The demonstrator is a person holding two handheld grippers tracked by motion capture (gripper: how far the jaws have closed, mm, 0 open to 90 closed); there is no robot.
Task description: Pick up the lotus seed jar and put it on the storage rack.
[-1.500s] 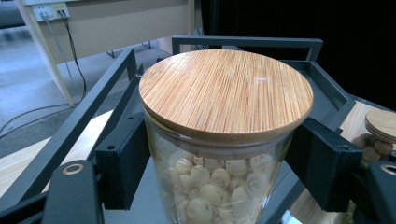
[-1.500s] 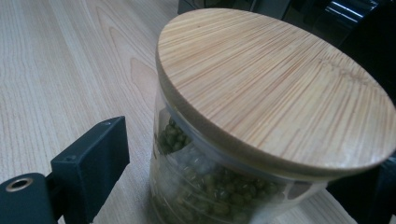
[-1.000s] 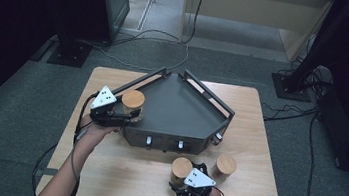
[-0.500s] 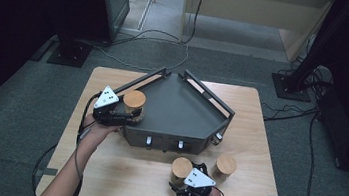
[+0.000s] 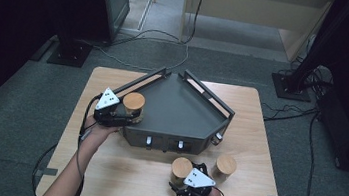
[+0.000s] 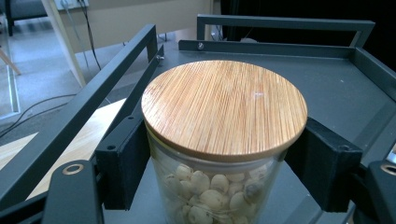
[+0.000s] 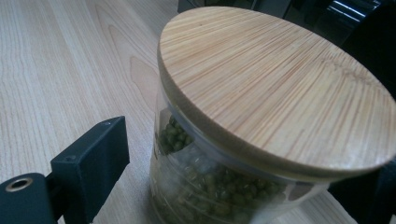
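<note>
the jar of pale seeds [image 6: 219, 154], capped with a bamboo lid, stood on the left part of the dark tray [image 5: 181, 111], pinched by the left gripper's [image 5: 127, 115] fingers [image 6: 123, 163] just under the lid. the jar of green beans [image 7: 261, 140] stood on the desk [image 5: 118, 171] in front of the tray; the right gripper's [image 5: 183, 182] fingers [image 7: 91, 163] were spread around it, the visible one apart from the glass. a third jar [image 5: 225, 166] stood just beside.

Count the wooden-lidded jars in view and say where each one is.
3. One jar of pale seeds sits in the left gripper at the dark tray. One jar of green beans is at the right gripper. A third jar stands on the table.
</note>
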